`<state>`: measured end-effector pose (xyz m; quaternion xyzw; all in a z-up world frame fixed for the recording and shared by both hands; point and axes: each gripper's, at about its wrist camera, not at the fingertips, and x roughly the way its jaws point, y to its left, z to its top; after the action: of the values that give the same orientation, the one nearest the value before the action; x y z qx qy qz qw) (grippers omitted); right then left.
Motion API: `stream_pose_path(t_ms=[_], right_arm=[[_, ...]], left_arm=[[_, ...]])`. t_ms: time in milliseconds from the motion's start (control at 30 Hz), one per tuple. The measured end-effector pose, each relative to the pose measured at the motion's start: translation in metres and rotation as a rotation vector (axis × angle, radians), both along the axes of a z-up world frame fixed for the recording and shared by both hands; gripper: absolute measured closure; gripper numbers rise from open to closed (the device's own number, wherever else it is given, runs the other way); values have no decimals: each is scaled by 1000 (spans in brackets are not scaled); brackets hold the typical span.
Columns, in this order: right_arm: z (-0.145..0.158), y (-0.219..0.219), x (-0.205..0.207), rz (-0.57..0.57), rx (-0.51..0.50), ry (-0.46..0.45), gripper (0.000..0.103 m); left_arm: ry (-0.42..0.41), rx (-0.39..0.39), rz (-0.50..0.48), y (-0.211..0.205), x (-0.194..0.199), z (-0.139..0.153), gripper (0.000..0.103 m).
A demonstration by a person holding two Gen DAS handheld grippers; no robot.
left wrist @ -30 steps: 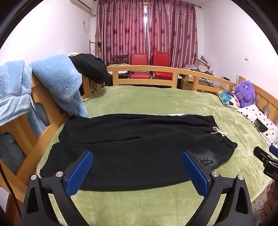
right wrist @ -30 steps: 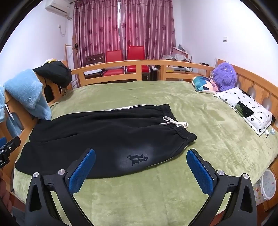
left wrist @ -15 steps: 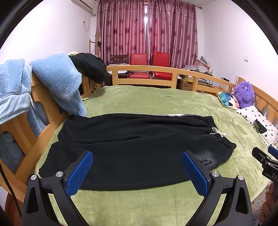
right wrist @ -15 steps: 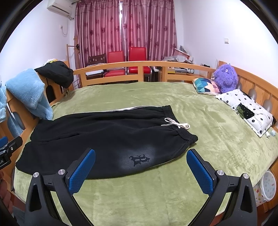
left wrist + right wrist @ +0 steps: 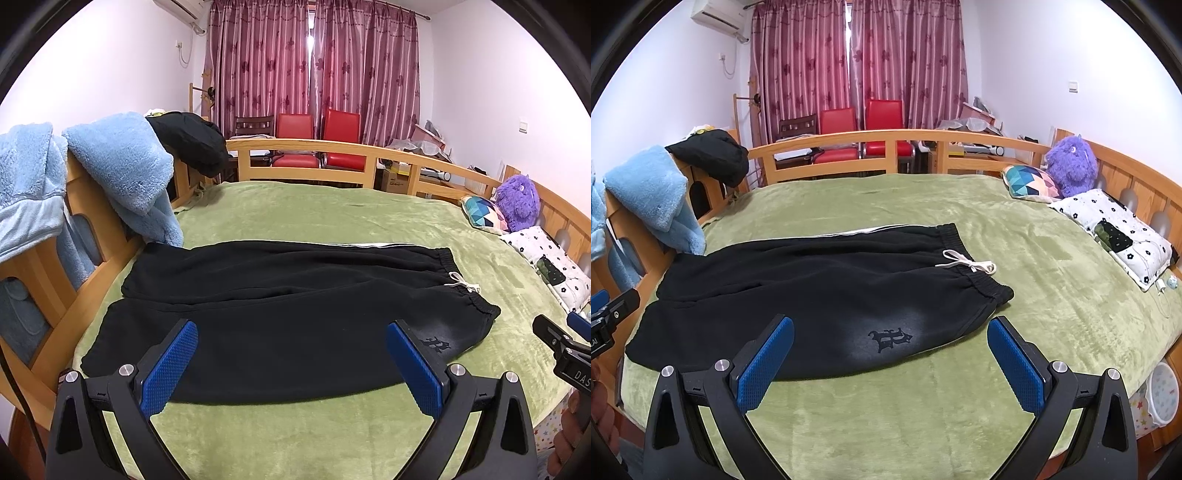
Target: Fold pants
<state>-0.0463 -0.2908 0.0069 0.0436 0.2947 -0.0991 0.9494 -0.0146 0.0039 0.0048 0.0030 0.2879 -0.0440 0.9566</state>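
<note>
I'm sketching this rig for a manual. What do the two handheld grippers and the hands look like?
The left gripper and right gripper look alike: matte black Y-shaped frames, silver round bolts, and flat rectangular fingers faced with dimpled bright-blue pads. In the left view, the other gripper's side bears white letters, partly cut off. A thin black cable runs past the left gripper. Only slivers of bare fingers show; no sleeves visible.
</note>
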Motion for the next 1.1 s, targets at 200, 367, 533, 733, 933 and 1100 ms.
stream_pose_path(t_ms=[200,367,533,733,933,1100], right_arm=[[0,2,1,0,0,1,0],[1,4,1,2,-2,2,0],[2,6,1,3,1,3,0],[2,8,1,0,3,5,0],[-4,9,2,0,4,17,0],[-8,10,3,1,13,25,0]], left_arm=[[0,-2,0,0,0,0,0],[3,-3,0,1,0,0,0],[3,-2,3,-1,-2,0,0],[0,-12,2,3,-4,2,0],[10,-9,-3,3,-4,4,0],[9,5,5,7,-4,6,0]])
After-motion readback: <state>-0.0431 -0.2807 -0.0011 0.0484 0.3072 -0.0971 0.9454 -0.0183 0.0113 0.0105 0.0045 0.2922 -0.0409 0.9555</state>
